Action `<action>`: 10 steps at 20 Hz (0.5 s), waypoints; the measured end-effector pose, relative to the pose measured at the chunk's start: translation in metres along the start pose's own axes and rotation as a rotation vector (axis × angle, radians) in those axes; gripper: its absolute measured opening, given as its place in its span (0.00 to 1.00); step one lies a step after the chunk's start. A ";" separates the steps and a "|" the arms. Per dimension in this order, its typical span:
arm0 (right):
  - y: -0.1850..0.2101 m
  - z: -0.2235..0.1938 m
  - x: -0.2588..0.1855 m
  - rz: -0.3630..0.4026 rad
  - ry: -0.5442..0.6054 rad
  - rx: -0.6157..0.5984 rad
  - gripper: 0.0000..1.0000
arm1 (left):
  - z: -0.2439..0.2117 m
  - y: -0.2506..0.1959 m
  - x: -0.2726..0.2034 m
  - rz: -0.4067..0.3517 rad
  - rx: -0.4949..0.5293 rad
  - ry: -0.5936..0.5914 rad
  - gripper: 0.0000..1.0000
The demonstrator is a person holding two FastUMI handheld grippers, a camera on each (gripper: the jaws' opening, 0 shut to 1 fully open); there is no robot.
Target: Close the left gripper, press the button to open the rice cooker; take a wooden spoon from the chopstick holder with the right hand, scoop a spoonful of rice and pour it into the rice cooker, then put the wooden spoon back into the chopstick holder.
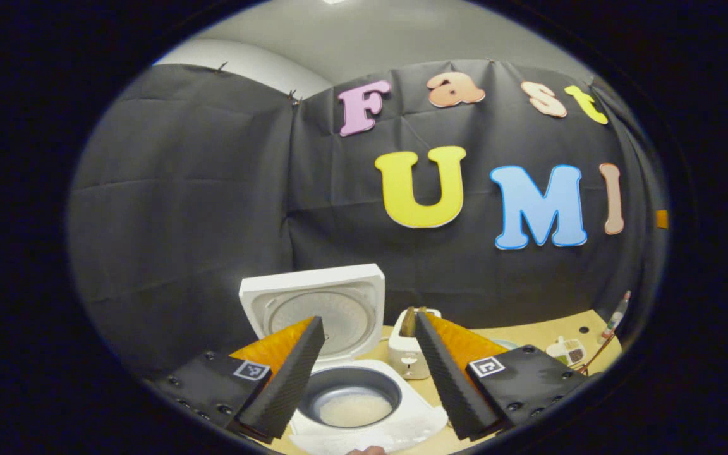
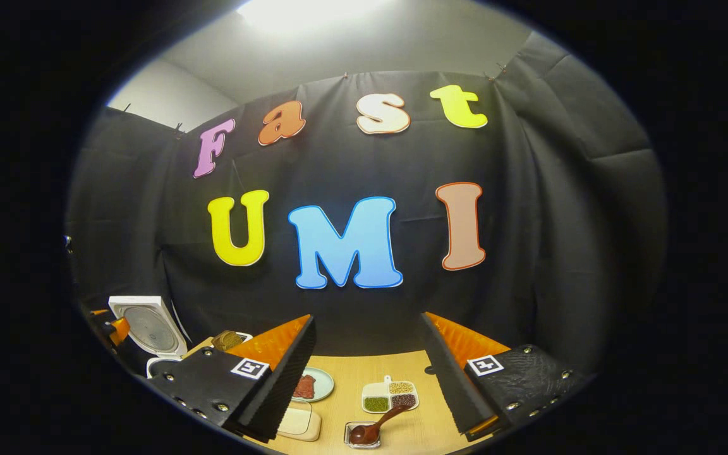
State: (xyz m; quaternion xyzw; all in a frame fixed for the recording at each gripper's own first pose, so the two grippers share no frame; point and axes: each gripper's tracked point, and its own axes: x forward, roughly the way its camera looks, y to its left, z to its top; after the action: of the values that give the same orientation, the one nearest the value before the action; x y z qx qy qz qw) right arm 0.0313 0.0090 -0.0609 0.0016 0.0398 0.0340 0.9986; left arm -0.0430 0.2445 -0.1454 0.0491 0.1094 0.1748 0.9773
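Note:
The white rice cooker [image 1: 364, 373] stands open, its lid [image 1: 313, 303] raised, and white rice [image 1: 354, 409] lies in the grey inner pot. Just right of it stands the white chopstick holder [image 1: 407, 357] with a wooden spoon [image 1: 409, 322] sticking up. My left gripper [image 1: 367, 316] hovers open above the cooker, nothing between its fingers. My right gripper [image 2: 367, 317] is open over the table, holding nothing. In the right gripper view the cooker lid [image 2: 149, 327] and the holder [image 2: 230, 340] sit far left.
On the wooden table [image 2: 364, 370] lie a plate with red meat [image 2: 310, 384], a divided dish of grains [image 2: 390, 395], a small clear dish with a dark spoon [image 2: 367, 433] and a pale box [image 2: 297, 420]. A bottle [image 1: 617, 313] stands at the far right.

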 end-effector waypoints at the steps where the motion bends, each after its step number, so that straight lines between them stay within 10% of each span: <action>1: -0.002 -0.003 0.002 -0.003 0.006 -0.002 0.99 | 0.005 -0.014 -0.003 -0.024 -0.001 -0.009 1.00; 10: -0.013 -0.028 -0.007 -0.053 0.044 0.016 0.98 | 0.054 -0.084 -0.022 -0.191 -0.091 -0.111 0.98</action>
State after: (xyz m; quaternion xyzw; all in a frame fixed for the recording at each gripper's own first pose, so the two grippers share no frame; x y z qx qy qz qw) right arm 0.0225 -0.0041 -0.0879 0.0078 0.0620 0.0071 0.9980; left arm -0.0230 0.1553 -0.0997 0.0038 0.0510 0.0826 0.9953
